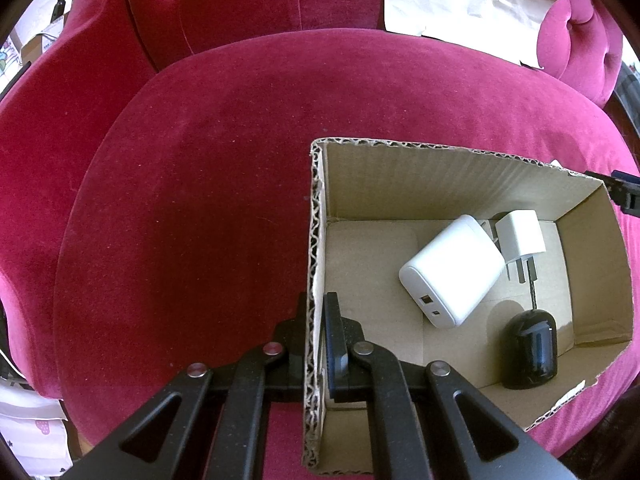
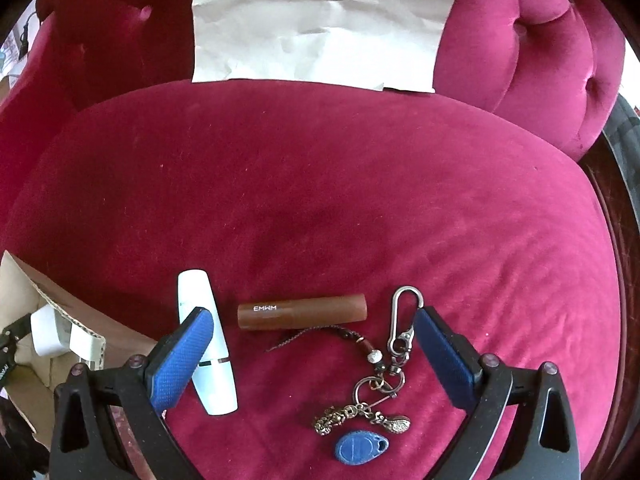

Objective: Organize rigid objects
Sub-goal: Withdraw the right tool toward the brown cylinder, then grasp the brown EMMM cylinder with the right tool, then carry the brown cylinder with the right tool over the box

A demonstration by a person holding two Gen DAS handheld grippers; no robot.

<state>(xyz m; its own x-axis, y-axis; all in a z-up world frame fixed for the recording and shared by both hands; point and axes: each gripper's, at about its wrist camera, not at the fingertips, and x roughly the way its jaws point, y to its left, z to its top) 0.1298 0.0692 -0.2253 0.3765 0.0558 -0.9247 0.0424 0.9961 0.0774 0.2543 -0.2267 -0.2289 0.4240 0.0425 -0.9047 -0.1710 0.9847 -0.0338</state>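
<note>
on the crimson velvet seat cushion (image 2: pixel 320 200) lie three loose things between the spread fingers of the right gripper (image 2: pixel 312 356): a brown matte cylinder tube (image 2: pixel 302 312) printed "emwm", lying crosswise; a white glossy tapered stick (image 2: pixel 208 344) left of it, lengthwise, partly behind the left blue ribbed pad (image 2: pixel 180 364); and a metal keychain bunch (image 2: pixel 376 384) nearer and to the right, with a steel carabiner clip, a braided cord, small brassy charms and a blue plastic teardrop fob (image 2: pixel 360 446); the right gripper's jaws stand wide, touching nothing that i can tell; the open-topped corrugated cardboard box (image 1: pixel 400 184) sits on the cushion left of these things; the left gripper (image 1: pixel 314 320) is closed narrow on the box's left wall, one black finger outside, one inside; on the box floor lie a large white rounded charger block (image 1: pixel 452 272) with two ports facing near, a smaller white plug adapter (image 1: pixel 520 240) touching its far right corner, and a glossy black domed plug (image 1: pixel 530 356) nearer, with a thin dark cord running up from it; a creased sheet of pale paper (image 2: pixel 316 20) leans on the tufted backrest at the far side.
</note>
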